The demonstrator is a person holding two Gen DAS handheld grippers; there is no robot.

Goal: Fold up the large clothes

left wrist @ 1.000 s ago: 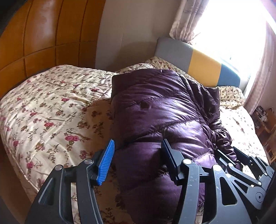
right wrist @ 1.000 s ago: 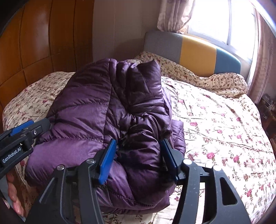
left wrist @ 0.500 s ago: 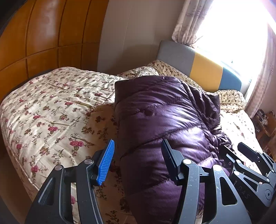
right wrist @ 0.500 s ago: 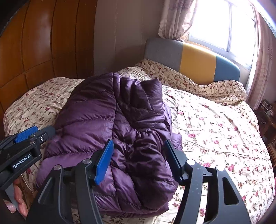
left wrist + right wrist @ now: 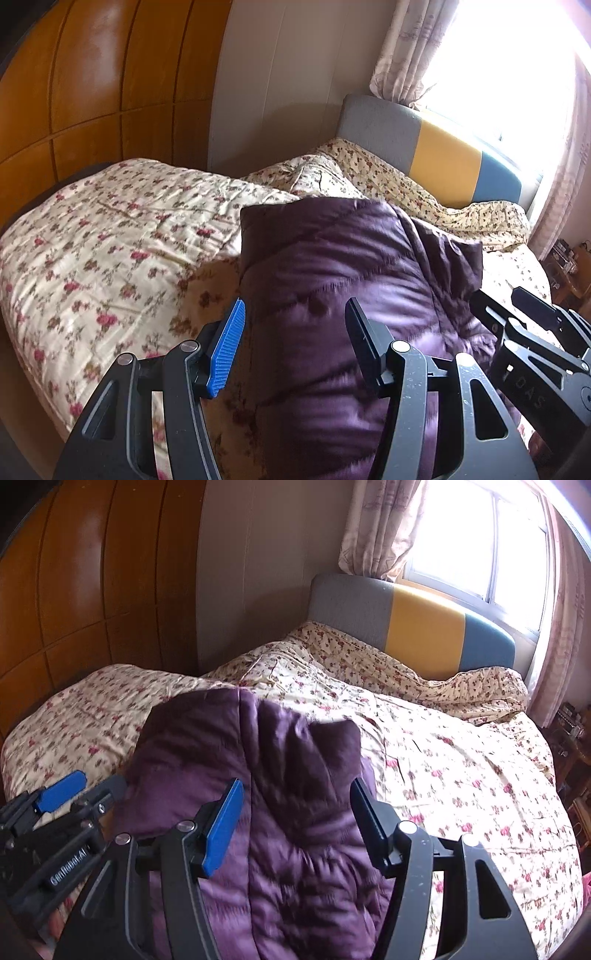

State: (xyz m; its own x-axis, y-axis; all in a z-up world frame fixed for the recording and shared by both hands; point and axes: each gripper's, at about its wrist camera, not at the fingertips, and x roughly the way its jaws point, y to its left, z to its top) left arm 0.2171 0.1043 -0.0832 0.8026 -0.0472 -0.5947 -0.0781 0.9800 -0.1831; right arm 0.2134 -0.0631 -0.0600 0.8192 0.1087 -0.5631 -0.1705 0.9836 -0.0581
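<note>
Nearest, the left tongs and the right tongs both hang half open over the folded purple coat, gripping nothing. The coat lies on the floral quilt; beyond, a striped headboard and window.

A cream floral quilted bedspread covers the bed. At the far end stands a padded headboard in grey, yellow and blue panels. Glossy brown wooden wall panels rise left; pale patterned curtains frame a bright window far right.
</note>
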